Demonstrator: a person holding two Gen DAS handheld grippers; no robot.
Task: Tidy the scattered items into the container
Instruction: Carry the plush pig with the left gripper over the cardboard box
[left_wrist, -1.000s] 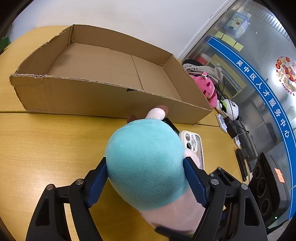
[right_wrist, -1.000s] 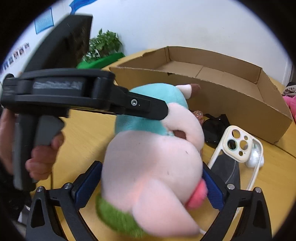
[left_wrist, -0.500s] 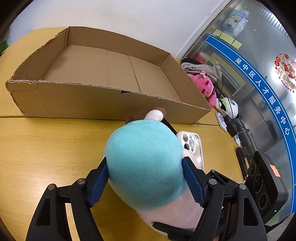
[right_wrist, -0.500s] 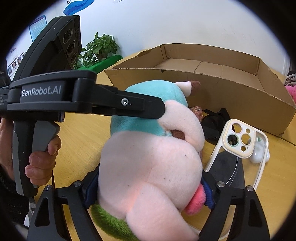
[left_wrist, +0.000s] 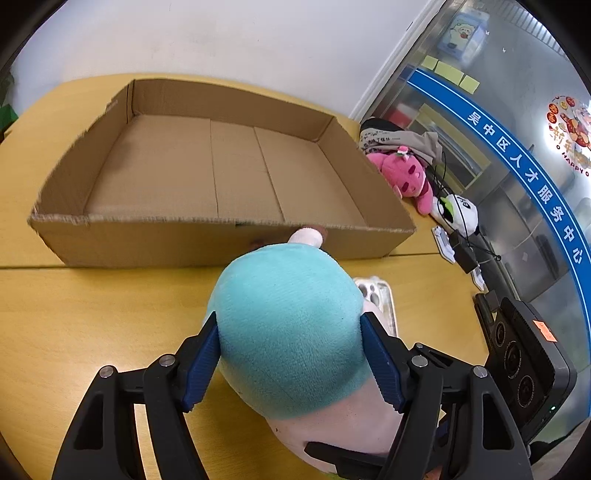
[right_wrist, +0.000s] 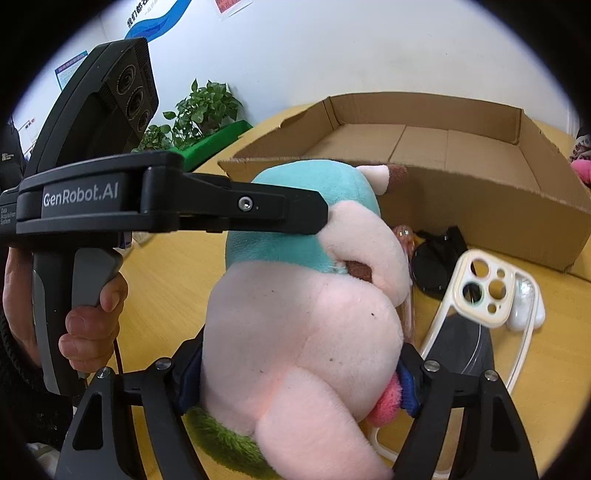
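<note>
A plush toy (left_wrist: 288, 332) with a teal head and pink body is held by both grippers above the yellow table. My left gripper (left_wrist: 290, 354) is shut on its teal head. My right gripper (right_wrist: 299, 373) is shut on its pink body (right_wrist: 306, 332). The open cardboard box (left_wrist: 221, 236) lies just beyond the toy, its inside bare. A clear phone case (right_wrist: 480, 314), black sunglasses (right_wrist: 436, 258), a pink-handled item (right_wrist: 404, 236) and a small white object (right_wrist: 524, 314) lie on the table in front of the box.
A pink plush (left_wrist: 406, 177), a white-and-black toy (left_wrist: 458, 214), cables and folded cloth sit right of the box. A potted plant (right_wrist: 199, 114) stands at the back left. The left gripper's body (right_wrist: 110, 199) and the hand holding it fill the right wrist view's left side.
Both grippers have lifted the plush higher and carried it toward the box; the box interior shows more from above. The right gripper has closed more tightly on the pink body.
</note>
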